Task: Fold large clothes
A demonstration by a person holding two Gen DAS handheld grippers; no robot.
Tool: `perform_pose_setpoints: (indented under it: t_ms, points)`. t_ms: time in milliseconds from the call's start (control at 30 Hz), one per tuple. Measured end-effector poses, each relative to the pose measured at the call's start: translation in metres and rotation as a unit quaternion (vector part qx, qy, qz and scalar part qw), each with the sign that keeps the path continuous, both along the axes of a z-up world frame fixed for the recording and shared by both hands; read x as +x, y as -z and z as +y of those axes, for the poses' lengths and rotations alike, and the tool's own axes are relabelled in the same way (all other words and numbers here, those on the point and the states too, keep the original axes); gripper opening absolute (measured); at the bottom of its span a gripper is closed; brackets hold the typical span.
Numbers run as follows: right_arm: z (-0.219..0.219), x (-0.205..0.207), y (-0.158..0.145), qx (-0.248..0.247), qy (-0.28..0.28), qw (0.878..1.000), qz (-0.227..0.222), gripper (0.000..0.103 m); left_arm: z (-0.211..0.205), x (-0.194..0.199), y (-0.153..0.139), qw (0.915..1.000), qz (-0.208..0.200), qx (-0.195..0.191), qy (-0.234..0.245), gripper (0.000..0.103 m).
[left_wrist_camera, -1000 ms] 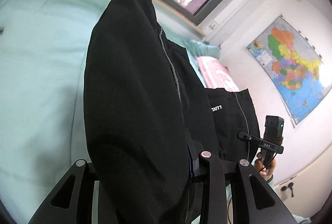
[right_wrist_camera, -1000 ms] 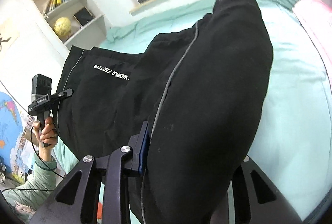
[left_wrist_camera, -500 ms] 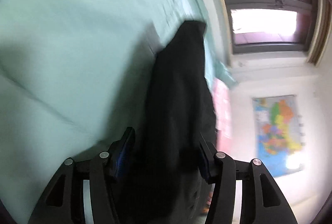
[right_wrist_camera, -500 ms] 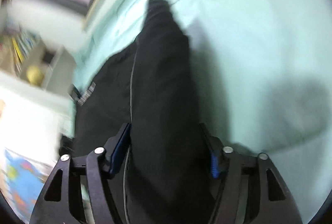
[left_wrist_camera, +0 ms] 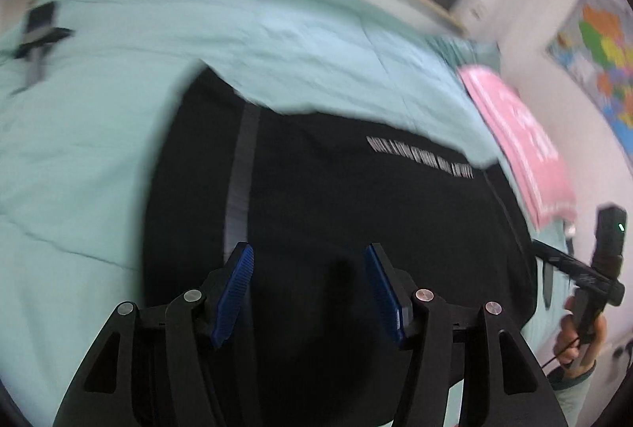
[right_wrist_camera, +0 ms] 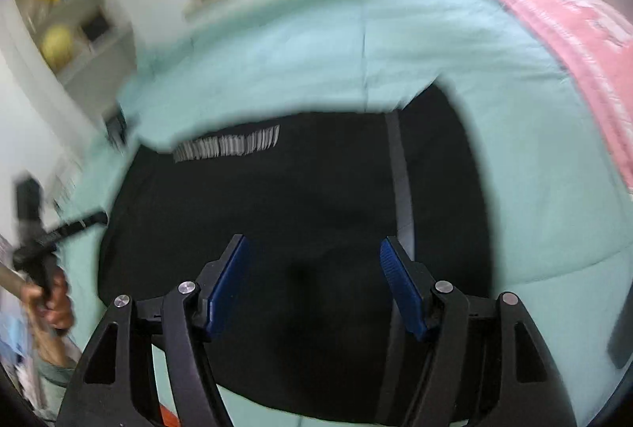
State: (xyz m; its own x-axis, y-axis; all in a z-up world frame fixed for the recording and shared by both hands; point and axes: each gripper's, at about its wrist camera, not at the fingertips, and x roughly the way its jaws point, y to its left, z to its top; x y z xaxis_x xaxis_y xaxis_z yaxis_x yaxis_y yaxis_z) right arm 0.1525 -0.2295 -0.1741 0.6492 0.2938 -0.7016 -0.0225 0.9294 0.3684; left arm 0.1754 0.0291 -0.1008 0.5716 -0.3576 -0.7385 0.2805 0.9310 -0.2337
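A black garment (left_wrist_camera: pixel 356 197) with a grey stripe and white lettering lies spread flat on the mint-green bed (left_wrist_camera: pixel 99 118); it also shows in the right wrist view (right_wrist_camera: pixel 300 197). My left gripper (left_wrist_camera: pixel 308 288) is open and empty, its blue pads apart above the garment's near edge. My right gripper (right_wrist_camera: pixel 312 284) is open and empty too, above the same garment. The right gripper's handle shows at the right of the left wrist view (left_wrist_camera: pixel 593 268). The left gripper's handle shows at the left of the right wrist view (right_wrist_camera: pixel 35 229). Both views are blurred.
A pink folded cloth (left_wrist_camera: pixel 522 142) lies on the bed at the right, also in the right wrist view (right_wrist_camera: pixel 573 43). A dark device (left_wrist_camera: pixel 39 31) lies on the bed at the far left. A map (left_wrist_camera: pixel 601 43) hangs on the wall; a bookshelf (right_wrist_camera: pixel 67 11) stands at the left.
Both grippers held the black garment up, swung it down onto the bed, then opened and let go. The garment now lies flat.
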Motion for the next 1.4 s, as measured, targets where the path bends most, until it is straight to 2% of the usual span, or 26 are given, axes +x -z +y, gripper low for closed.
perform_pose_setpoints:
  t_ms: [33, 100, 133, 233, 300, 367, 433, 533, 667, 767, 833, 900, 1000, 1033, 1200, 1400]
  points:
    - [0.015, 0.009, 0.015, -0.028, -0.007, 0.999, 0.025, 0.072, -0.008, -0.004, 0.012, 0.9998, -0.001, 0.018, 0.003, 0.06]
    - [0.037, 0.018, 0.031, -0.095, -0.005, 0.995, 0.029, 0.072, -0.033, -0.003, 0.033, 0.9946, -0.031, 0.098, 0.003, 0.062]
    - [0.045, 0.022, 0.033, -0.113, -0.002, 0.993, 0.029, 0.073, -0.037, -0.002, 0.044, 0.993, -0.034, 0.114, 0.001, 0.063]
    - [0.04, 0.025, 0.04, -0.101, 0.005, 0.994, 0.034, 0.073, -0.025, 0.013, 0.052, 0.9976, -0.009, 0.064, -0.024, 0.062]
    - [0.035, 0.021, 0.041, -0.085, 0.011, 0.996, 0.025, 0.073, -0.025, 0.012, 0.051, 0.9979, -0.011, 0.058, -0.025, 0.062]
    - [0.029, 0.006, 0.043, -0.082, 0.027, 0.996, -0.002, 0.073, -0.03, 0.002, 0.048, 0.9967, -0.033, 0.067, -0.032, 0.063]
    - [0.03, -0.011, 0.042, -0.075, 0.045, 0.996, -0.026, 0.073, -0.034, -0.019, 0.042, 0.9933, -0.064, 0.084, -0.047, 0.063]
    - [0.026, -0.027, 0.036, -0.062, 0.036, 0.997, -0.027, 0.073, -0.046, -0.052, 0.027, 0.9866, -0.116, 0.103, -0.051, 0.062]
    - [0.03, -0.055, -0.007, -0.023, 0.028, 0.997, -0.071, 0.073, -0.059, -0.096, -0.013, 0.9763, -0.173, 0.118, -0.054, 0.063]
    - [0.032, -0.083, -0.043, -0.036, 0.044, 0.992, -0.117, 0.073, -0.064, -0.122, -0.05, 0.9692, -0.22, 0.094, -0.056, 0.063]
    - [0.036, -0.102, -0.064, -0.047, 0.055, 0.988, -0.133, 0.073, -0.072, -0.139, -0.072, 0.9646, -0.24, 0.092, -0.059, 0.072]
    - [0.037, -0.119, -0.082, -0.047, 0.062, 0.986, -0.149, 0.073, -0.076, -0.161, -0.091, 0.9564, -0.267, 0.101, -0.063, 0.074]
    - [0.039, -0.137, -0.105, -0.037, 0.066, 0.981, -0.176, 0.073, -0.081, -0.195, -0.113, 0.9415, -0.31, 0.11, -0.074, 0.083]
    - [0.04, -0.146, -0.112, -0.035, 0.071, 0.98, -0.185, 0.073, -0.083, -0.203, -0.119, 0.9392, -0.317, 0.109, -0.074, 0.083]
    - [0.055, -0.163, -0.128, -0.043, 0.076, 0.976, -0.199, 0.074, -0.092, -0.234, -0.131, 0.9391, -0.329, 0.094, -0.034, 0.084]
    - [0.072, -0.165, -0.12, -0.07, 0.068, 0.979, -0.18, 0.074, -0.089, -0.234, -0.123, 0.9456, -0.311, 0.085, -0.044, 0.084]
